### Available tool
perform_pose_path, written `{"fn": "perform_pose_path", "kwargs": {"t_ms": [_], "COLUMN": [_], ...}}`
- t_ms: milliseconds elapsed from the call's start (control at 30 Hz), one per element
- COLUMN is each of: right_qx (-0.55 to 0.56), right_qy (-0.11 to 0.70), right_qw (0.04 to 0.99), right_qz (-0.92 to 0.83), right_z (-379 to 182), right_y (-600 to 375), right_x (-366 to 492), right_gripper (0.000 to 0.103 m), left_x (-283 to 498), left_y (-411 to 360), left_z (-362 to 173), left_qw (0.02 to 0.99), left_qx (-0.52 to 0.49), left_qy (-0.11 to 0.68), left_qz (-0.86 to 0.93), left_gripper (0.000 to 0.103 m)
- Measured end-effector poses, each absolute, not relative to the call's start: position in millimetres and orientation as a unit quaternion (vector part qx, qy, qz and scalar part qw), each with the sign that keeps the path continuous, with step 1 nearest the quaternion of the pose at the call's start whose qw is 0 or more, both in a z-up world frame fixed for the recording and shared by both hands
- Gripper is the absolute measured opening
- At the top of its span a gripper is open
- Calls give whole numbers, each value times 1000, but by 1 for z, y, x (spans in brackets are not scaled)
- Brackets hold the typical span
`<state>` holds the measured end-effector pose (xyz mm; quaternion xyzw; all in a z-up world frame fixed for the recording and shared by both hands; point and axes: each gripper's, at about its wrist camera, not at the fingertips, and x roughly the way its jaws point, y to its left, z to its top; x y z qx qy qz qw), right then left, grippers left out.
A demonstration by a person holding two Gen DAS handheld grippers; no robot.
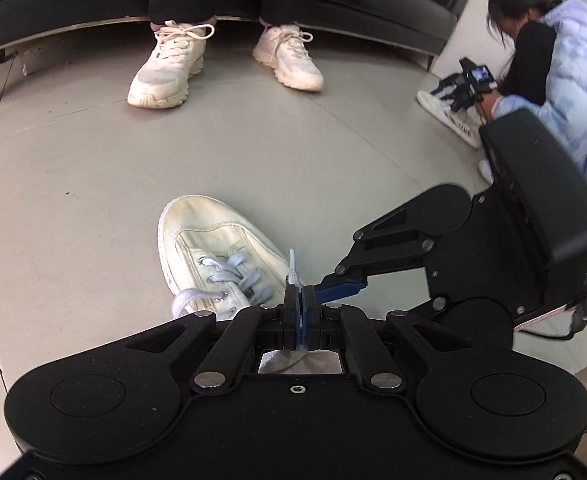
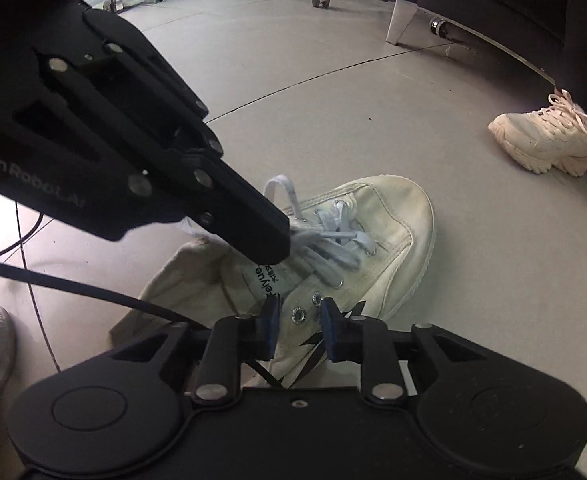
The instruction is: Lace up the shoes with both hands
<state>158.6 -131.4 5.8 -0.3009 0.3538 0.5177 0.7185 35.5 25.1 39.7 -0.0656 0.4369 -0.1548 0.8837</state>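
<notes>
On the grey floor point(image 1: 93, 184), the left gripper point(image 1: 301, 312) pinches the pale lace tip point(image 1: 292, 270) above the cream canvas shoe point(image 1: 213, 240), ready for threading; right gripper point(image 2: 297, 326) jaws gape narrowly around an eyelet point(image 2: 298, 314).

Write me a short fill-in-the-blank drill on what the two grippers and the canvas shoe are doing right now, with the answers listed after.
1. The left gripper is ____ on the lace tip.
2. The right gripper is ____, its fingers on either side of an eyelet.
3. The cream canvas shoe stands on the ____.
4. The laces crossing the shoe are pale ____.

Answers: shut; open; floor; blue
</notes>
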Motion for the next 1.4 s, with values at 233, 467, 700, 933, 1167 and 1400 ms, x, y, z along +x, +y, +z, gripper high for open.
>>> {"fn": "perform_pose_path", "kwargs": {"t_ms": [233,467,700,933,1167,1400], "right_qx": [-252,-35,-10,-15,-24,-34], "right_qy": [370,495,508,503,497,490], "right_qw": [747,743,738,739,741,743], "right_qz": [491,450,444,448,452,456], "right_z": [15,-5,-12,-8,-6,-3], "right_y": [-148,-178,-179,-179,-181,-182], "right_x": [171,228,237,226,222,219], "right_gripper": [9,8,8,8,8,8], "left_x": [36,40,46,54,61,64], "left_y": [17,6,4,4,6,6], "left_z": [30,22,21,19,18,18], "left_qw": [875,862,853,846,842,843], "left_qx": [-21,15,15,3,-7,-12], "left_qy": [456,474,488,503,512,510], "left_qz": [-163,-178,-186,-175,-168,-172], "left_gripper": [1,1,1,1,1,2]}}
